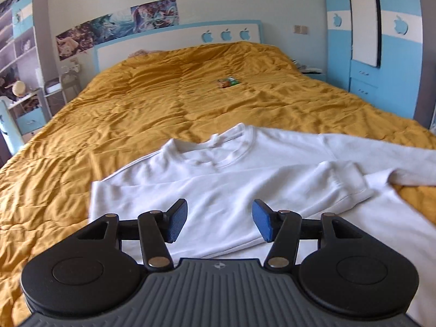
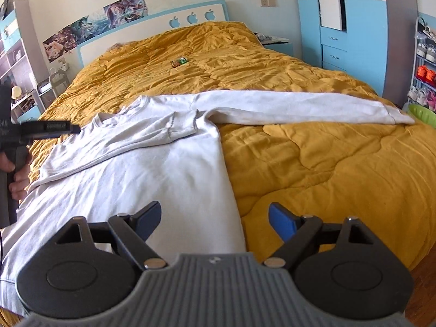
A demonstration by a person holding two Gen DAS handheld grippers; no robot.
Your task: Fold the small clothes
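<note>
Where the white long-sleeved cotton sweatshirt (image 2: 163,169) lies flat on the mustard-yellow quilted bedspread (image 2: 313,163), I read the fold as partly done: one sleeve (image 2: 130,139) is laid across the chest, its cuff near the collar, while the other sleeve (image 2: 286,109) stretches out straight over the quilt to the right. My left gripper (image 1: 220,223) hangs over the body of the garment, its blue-padded fingers (image 1: 176,222) spread wide and holding nothing. My right gripper (image 2: 215,222) hovers above the sweatshirt's right side edge, fingers likewise wide apart and empty; one pad sits over cloth, the other over quilt. I judge the next move to be the outstretched sleeve: reaching far to its cuff, pinching only that layer, and carrying it back across the chest without dragging the body. A small green-and-orange packet (image 2: 179,61) lies well apart, toward the blue-and-white headboard (image 2: 152,27).
</note>
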